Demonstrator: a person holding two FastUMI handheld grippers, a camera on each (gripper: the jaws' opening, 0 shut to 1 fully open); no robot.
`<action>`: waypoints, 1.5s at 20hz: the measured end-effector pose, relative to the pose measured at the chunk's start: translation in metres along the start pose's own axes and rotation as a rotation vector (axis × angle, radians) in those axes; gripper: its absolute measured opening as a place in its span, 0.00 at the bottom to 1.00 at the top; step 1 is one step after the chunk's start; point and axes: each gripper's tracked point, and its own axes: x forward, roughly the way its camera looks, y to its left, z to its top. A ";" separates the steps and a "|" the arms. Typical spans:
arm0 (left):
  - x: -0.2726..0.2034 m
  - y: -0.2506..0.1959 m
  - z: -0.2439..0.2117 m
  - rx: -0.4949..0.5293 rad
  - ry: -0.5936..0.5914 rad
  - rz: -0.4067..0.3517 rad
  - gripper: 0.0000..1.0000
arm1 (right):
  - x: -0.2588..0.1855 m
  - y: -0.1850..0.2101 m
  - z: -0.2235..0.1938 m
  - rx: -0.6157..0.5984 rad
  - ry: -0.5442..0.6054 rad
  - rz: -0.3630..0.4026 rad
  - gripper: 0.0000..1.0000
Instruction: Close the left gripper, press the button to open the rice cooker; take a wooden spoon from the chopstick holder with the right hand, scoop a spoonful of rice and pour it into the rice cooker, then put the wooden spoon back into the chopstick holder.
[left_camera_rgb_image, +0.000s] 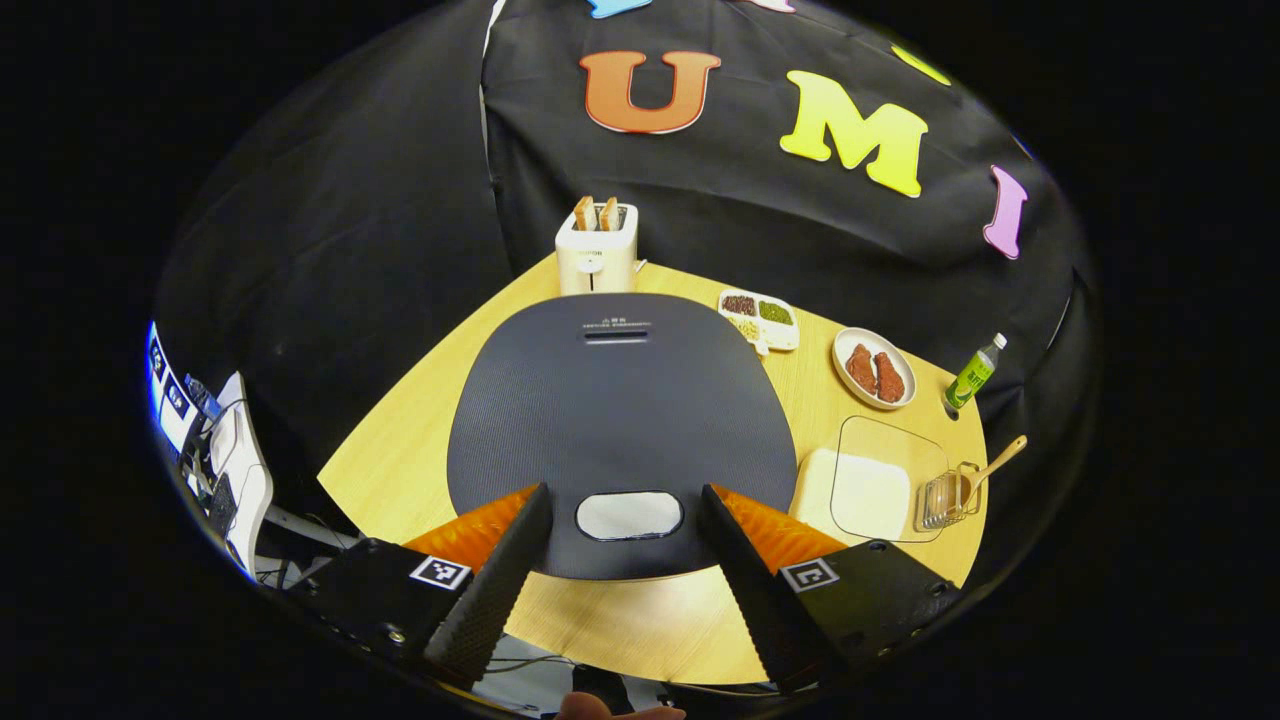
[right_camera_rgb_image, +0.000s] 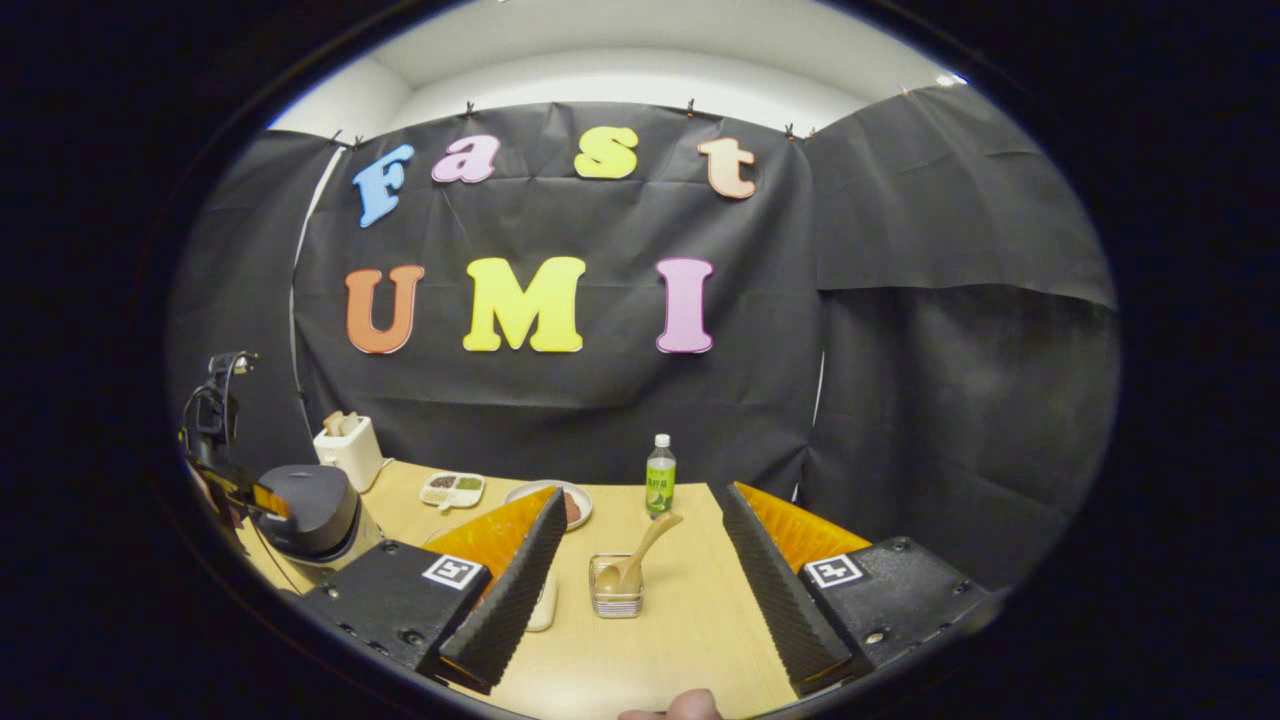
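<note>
The dark grey rice cooker (left_camera_rgb_image: 615, 400) sits right below my left gripper (left_camera_rgb_image: 625, 490), lid shut. Its pale oval button (left_camera_rgb_image: 629, 515) lies between the open fingers, untouched. At the table's right edge a wire chopstick holder (left_camera_rgb_image: 945, 497) holds the wooden spoon (left_camera_rgb_image: 990, 470), next to a clear-lidded box of white rice (left_camera_rgb_image: 870, 490). In the right gripper view, my right gripper (right_camera_rgb_image: 644, 490) is open and empty, hovering short of the chopstick holder (right_camera_rgb_image: 617, 585) with the wooden spoon (right_camera_rgb_image: 640, 550) leaning in it. The rice cooker (right_camera_rgb_image: 310, 510) stands far left.
A toaster (left_camera_rgb_image: 597, 250) with bread stands behind the cooker. A divided snack dish (left_camera_rgb_image: 760, 318), a plate of meat (left_camera_rgb_image: 874, 368) and a green bottle (left_camera_rgb_image: 975, 373) line the back right of the wooden table (left_camera_rgb_image: 400, 460). Black cloth walls close in behind.
</note>
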 end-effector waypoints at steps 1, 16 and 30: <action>0.002 0.000 0.003 0.011 -0.017 0.004 0.98 | 0.005 0.000 -0.002 0.008 0.002 0.006 1.00; 0.005 0.002 0.000 -0.040 -0.047 0.053 0.96 | 0.102 0.045 -0.035 0.030 0.079 0.223 1.00; -0.194 -0.041 0.012 0.133 -0.510 -0.319 0.95 | -0.084 0.065 0.056 0.062 -0.143 0.147 1.00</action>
